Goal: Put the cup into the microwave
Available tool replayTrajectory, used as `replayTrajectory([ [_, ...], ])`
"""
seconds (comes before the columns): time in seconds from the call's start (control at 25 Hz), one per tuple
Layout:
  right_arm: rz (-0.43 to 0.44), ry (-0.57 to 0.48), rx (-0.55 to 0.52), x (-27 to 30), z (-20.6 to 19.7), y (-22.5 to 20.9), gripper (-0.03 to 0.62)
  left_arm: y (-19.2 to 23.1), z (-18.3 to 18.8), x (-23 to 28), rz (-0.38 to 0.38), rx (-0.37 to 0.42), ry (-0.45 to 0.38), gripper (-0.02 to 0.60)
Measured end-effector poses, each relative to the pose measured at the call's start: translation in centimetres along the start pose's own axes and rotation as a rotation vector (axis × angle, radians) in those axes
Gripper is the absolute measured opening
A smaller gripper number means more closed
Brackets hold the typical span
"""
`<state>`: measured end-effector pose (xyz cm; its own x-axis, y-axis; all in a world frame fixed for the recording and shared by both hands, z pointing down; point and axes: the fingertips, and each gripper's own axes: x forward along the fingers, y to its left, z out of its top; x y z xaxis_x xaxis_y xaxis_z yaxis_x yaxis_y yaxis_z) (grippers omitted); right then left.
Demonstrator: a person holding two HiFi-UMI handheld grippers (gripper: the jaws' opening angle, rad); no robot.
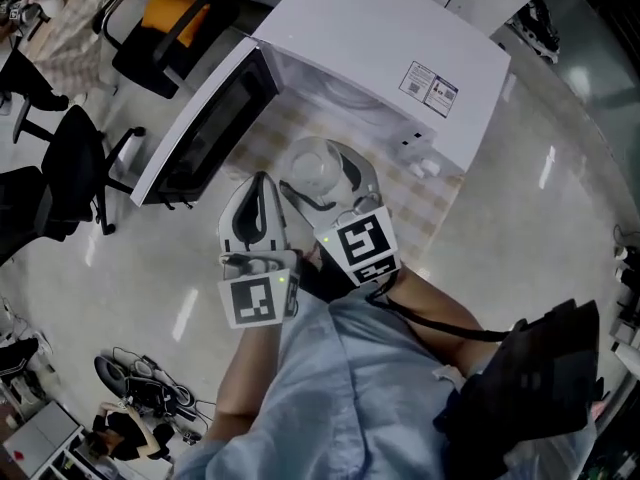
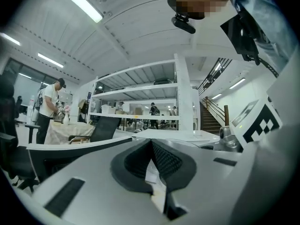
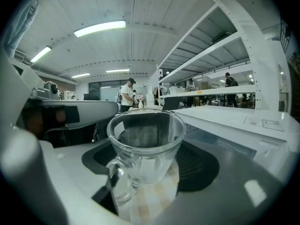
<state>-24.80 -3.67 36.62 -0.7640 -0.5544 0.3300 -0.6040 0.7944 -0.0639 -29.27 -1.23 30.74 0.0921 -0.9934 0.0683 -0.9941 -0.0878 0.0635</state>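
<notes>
Clear glass cup (image 3: 145, 146): handled, upright, empty.

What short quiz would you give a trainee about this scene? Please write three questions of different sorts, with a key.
1. True or false: the door of the microwave stands open.
2. Choose one: what does the right gripper hold between its jaws? A) a clear glass cup B) a metal spoon C) nothing
3. Fill the gap: the jaws of the left gripper are ____, with nothing between them.

Key: 1 true; 2 A; 3 shut
</notes>
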Motion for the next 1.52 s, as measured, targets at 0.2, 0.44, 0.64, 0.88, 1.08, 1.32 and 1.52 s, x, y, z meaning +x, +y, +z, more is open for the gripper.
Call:
replayTrajectory([
  [0.2, -0.067, -0.030, 0.036, -0.6, 0.6, -2.0, 0.362, -1.7, 0.9, 2.6, -0.085, 0.036, 0.003, 0.008],
  [0.44, -0.174, -0.044, 0.076, -0.8, 0.5, -4.8, 0.362, -3.6, 0.8, 5.3, -0.203, 0.065, 0.004, 0.008],
  [0.64, -0.245, -0.036, 0.096, 0.6, -0.7, -6.5, 0.362, -3.1, -0.7, 7.8, -0.276, 0.075, 0.018, 0.008],
  [0.88, -0.311, -0.002, 0.130, 2.7, -2.5, -8.1, 0.362, -2.2, -2.3, 10.4, -0.344, 0.070, 0.033, 0.008],
  [1.08, -0.342, 0.014, 0.150, 5.0, -3.5, -9.4, 0.362, -1.1, -3.4, 12.3, -0.377, 0.057, 0.044, 0.008],
  [1.32, -0.356, 0.038, 0.167, 7.2, -4.9, -10.2, 0.362, -0.2, -5.1, 14.1, -0.398, 0.039, 0.067, 0.008],
  [1.52, -0.380, 0.041, 0.181, 8.2, -5.7, -11.4, 0.362, 0.4, -6.2, 15.3, -0.410, 0.037, 0.085, 0.006],
])
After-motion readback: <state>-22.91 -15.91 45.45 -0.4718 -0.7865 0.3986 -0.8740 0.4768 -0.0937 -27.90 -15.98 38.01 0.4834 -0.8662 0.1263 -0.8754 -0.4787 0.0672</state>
